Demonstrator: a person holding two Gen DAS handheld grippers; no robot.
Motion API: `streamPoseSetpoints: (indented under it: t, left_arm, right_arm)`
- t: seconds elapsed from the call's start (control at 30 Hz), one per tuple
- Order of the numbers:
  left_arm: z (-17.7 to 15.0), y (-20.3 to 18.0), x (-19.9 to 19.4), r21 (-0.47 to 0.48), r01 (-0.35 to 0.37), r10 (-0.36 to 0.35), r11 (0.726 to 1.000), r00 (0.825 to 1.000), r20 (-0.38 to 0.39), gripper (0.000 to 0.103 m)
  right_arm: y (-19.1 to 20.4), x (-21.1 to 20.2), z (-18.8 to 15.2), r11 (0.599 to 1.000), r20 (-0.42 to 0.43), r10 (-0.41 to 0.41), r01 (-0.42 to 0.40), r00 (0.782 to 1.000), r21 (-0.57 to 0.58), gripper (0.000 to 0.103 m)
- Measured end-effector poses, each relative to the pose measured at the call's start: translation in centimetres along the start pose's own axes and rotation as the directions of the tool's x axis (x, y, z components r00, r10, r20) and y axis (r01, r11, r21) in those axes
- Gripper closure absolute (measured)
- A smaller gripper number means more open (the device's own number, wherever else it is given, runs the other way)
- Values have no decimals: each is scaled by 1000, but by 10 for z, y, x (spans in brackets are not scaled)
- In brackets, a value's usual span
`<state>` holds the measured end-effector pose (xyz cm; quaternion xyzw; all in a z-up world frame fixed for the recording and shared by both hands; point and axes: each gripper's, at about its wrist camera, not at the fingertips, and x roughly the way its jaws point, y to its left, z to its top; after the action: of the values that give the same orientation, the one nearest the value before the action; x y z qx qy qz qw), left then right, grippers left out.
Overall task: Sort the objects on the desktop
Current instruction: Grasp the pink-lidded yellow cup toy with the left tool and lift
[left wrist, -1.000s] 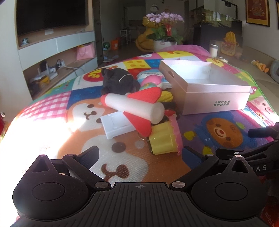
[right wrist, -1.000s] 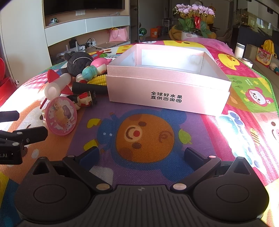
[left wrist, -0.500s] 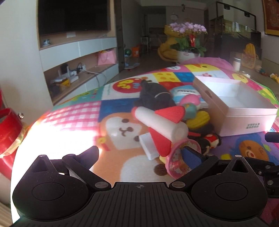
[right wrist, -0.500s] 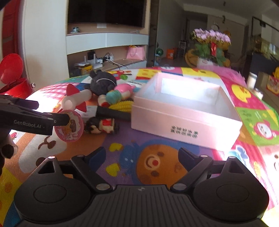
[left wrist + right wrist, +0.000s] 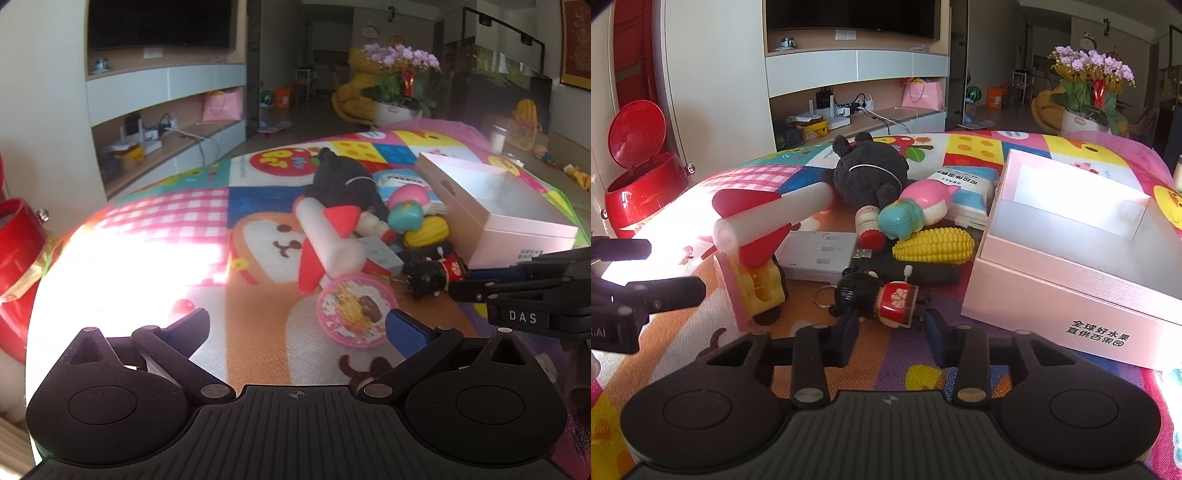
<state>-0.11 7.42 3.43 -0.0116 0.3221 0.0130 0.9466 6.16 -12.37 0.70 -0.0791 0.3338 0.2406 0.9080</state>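
Nearest the right wrist camera, the right gripper (image 5: pixel 892 326) has its jaws drawn in on a small doll keychain (image 5: pixel 877 297) — a black-haired figure in a red dress with a metal ring at its head — lying on the colourful cartoon play mat (image 5: pixel 916 373); both blue pads press its sides. The left gripper (image 5: pixel 295 328) hangs over the mat with its jaws spread wide and nothing between them, its right pad just beside a round pink toy (image 5: pixel 352 312) with a picture on its face. Seen from the left wrist camera, the right gripper's closed fingers reach in from the right edge to the doll. Just beyond lie a black stick with a USB plug (image 5: pixel 905 269), a white flat box (image 5: pixel 816 254), and a yellow toy corn cob (image 5: pixel 934 245). A white rocket with red fins (image 5: pixel 768 218) leans over the pink toy and the white box. Behind the corn rest a pink-and-teal squishy figure (image 5: pixel 916 210) and a small red-capped bottle (image 5: pixel 868 225), then a black plush toy (image 5: pixel 871 173) and a blue-and-white tissue pack (image 5: pixel 967 188). To the right stands an open pink box (image 5: pixel 1034 291) — its white inside shows nothing in it. Off the mat's left edge sits a red bin (image 5: pixel 642 181) with its lid raised; farther back, orchids (image 5: pixel 1089 70) in a white pot.
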Motion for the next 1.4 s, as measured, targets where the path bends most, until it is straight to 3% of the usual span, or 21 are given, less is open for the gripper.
streamPoseSetpoints:
  t: [0.2, 0.3, 0.37, 0.4, 0.43, 0.53, 0.7, 0.87, 1.0, 1.13, 1.4]
  left_arm:
    - [-3, -35, 20, 25, -9, 10, 1000, 1000, -21, 0]
    - [-5, -50, 32, 70, -43, 45, 997, 999, -21, 0]
    - [-4, -53, 37, 83, -60, 62, 995, 998, -25, 9]
    - [-3, -52, 40, 81, -59, 62, 995, 997, -36, 28]
    - [-1, -50, 42, 72, -49, 53, 996, 998, -46, 35]
    - [2, -45, 40, 77, -36, 40, 996, 998, -53, 44]
    - [3, -39, 24, 100, 5, 3, 995, 997, -74, 44]
    - [1, -50, 2, 85, 147, -136, 986, 983, -125, 44]
    - [-2, -66, -8, 65, 273, -259, 960, 950, -174, 44]
    - [-6, -71, -4, -66, 375, -380, 925, 896, -229, 44]
    - [-1, -51, 14, -182, 304, -339, 935, 916, -216, 40]
  right_arm:
    - [-26, -24, -20, 993, 5, -113, 113, 994, 36, 78]
    - [-41, -41, -31, 986, 15, -148, 147, 989, 74, 74]
    - [-48, -48, -37, 981, 17, -172, 170, 985, 96, 56]
    - [-52, -51, -41, 977, 18, -184, 181, 983, 109, 53]
    - [-55, -53, -44, 975, 18, -189, 185, 982, 121, 50]
    - [-62, -54, -51, 970, 7, -189, 186, 982, 160, 42]
    - [-66, -50, -58, 963, 10, -186, 180, 983, 198, 37]
    - [-68, -50, -59, 962, 11, -178, 172, 984, 214, 35]
    - [-66, -52, -59, 962, 20, -184, 176, 983, 211, 33]
    - [-65, -52, -60, 962, 24, -189, 180, 982, 206, 31]
    - [-65, -50, -59, 963, 13, -183, 177, 983, 202, 27]
